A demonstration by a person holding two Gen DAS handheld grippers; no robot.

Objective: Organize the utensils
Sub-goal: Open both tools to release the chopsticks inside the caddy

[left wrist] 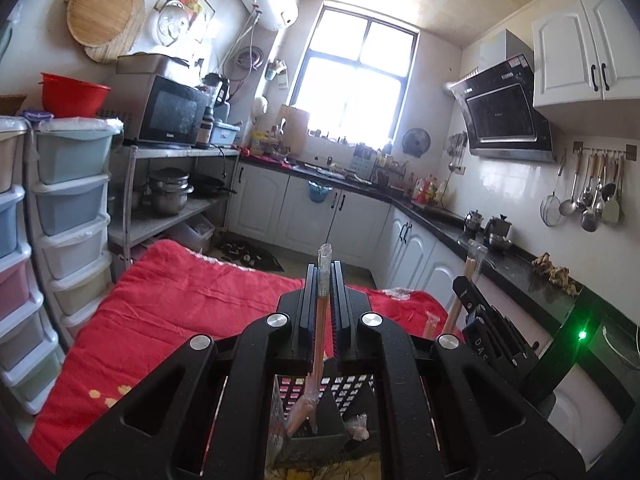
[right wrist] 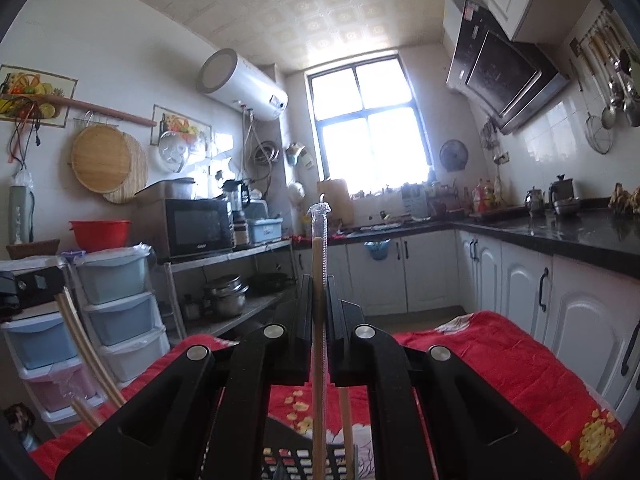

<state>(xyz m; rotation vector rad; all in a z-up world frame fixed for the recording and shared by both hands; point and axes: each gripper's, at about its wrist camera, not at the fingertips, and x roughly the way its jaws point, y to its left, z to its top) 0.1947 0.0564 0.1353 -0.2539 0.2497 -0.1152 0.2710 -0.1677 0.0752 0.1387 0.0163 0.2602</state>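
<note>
Daylight comes from the window [left wrist: 352,80], which is overexposed to white and spreads glare over the ceiling [right wrist: 320,12] near 12 o'clock. Both views bend strongly at the edges, with dark corners. The near black gripper bodies are slightly soft.

White capital letters "DAS" [left wrist: 479,347] stand on the side of the black plastic gripper body at the right edge of the left wrist view; the word runs on past what can be read. The black microwave oven [left wrist: 172,114] on the metal shelf carries a small pale brand mark on its lower door rim, too small to read. Nothing else is legible.
</note>
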